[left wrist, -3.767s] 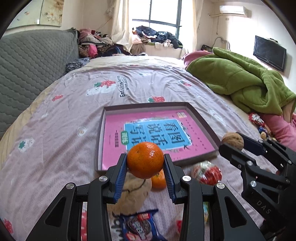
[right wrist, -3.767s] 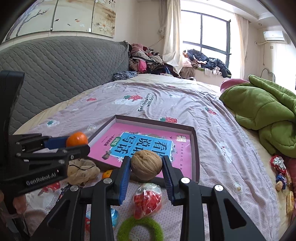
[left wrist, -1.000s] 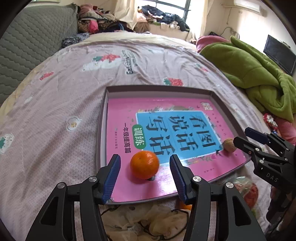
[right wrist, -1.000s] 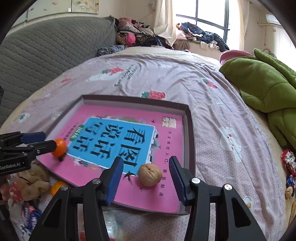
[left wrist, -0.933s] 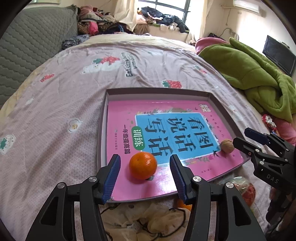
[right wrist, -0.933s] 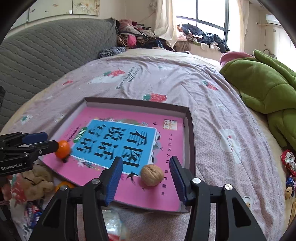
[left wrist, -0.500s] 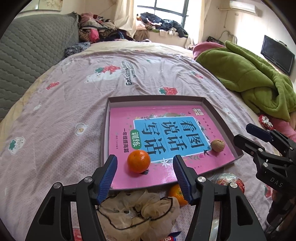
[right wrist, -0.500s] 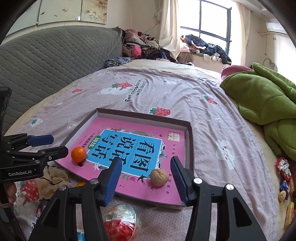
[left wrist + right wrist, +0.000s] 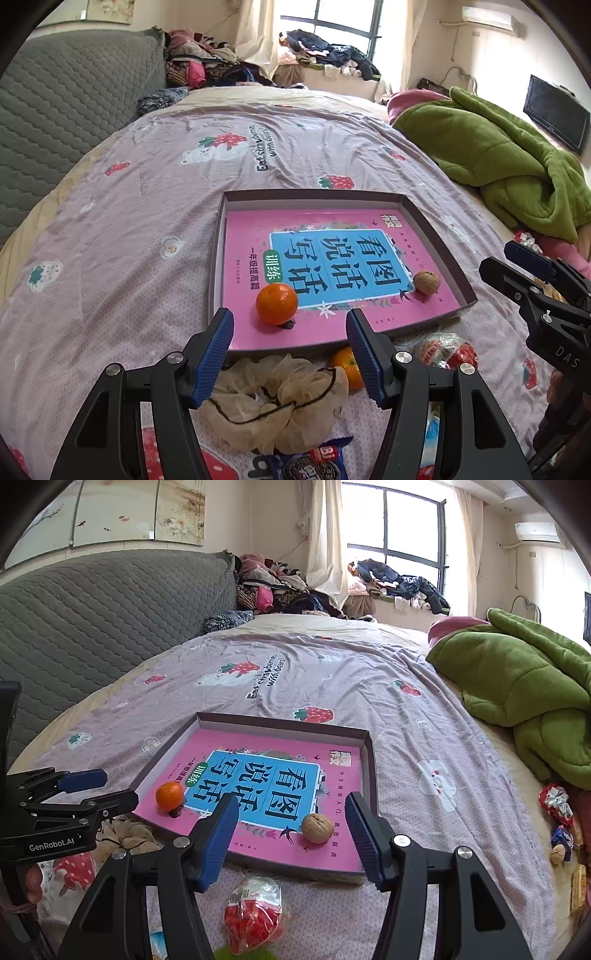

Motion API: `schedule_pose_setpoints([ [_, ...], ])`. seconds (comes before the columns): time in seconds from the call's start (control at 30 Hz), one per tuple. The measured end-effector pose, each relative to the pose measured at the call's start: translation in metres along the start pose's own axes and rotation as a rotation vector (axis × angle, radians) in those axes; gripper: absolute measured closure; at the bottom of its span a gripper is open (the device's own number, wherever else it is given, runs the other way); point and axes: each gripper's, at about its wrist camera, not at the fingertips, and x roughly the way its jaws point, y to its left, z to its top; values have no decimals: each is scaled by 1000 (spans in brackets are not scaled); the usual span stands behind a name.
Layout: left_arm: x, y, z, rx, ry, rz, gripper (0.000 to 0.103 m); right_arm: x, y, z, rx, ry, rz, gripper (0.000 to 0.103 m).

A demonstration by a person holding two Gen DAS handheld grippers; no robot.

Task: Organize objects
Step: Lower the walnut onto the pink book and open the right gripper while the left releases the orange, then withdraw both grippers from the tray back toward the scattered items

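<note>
A shallow brown box tray (image 9: pixel 436 236) (image 9: pixel 370 760) lies on the bed with a pink book (image 9: pixel 314 332) (image 9: pixel 343 775) inside. A tangerine (image 9: pixel 276 303) (image 9: pixel 169 794) and a walnut (image 9: pixel 426 282) (image 9: pixel 317 828) rest on the book near its front edge. My left gripper (image 9: pixel 290 345) is open and empty, just behind the tangerine. My right gripper (image 9: pixel 291 829) is open and empty, just behind the walnut. A second tangerine (image 9: pixel 347 365), a beige mesh bag (image 9: pixel 273 395) and a red wrapped snack (image 9: pixel 445 350) (image 9: pixel 255 908) lie on the sheet in front of the tray.
An Oreo packet (image 9: pixel 314 461) lies near the left gripper. A green blanket (image 9: pixel 498 162) (image 9: pixel 524 679) is heaped at the right, with small sweets (image 9: pixel 557 823) beside it. A grey headboard (image 9: pixel 92 602) runs along the left. Clothes are piled by the window (image 9: pixel 325 55).
Both grippers let go of the tangerine and the walnut on the book, then drew back and up from the tray. The fruit and nut stay where they were set.
</note>
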Motion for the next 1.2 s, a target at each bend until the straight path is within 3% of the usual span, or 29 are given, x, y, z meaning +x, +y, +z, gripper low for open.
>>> schedule_pose_setpoints([
  [0.5,-38,6,-11,-15,-52,-5,38,-36,-10,-11,42,-51,19,43],
  [1.2,-52,10,-55,-33,-12,0,38,-66,-9,-42,43,-52,32,42],
])
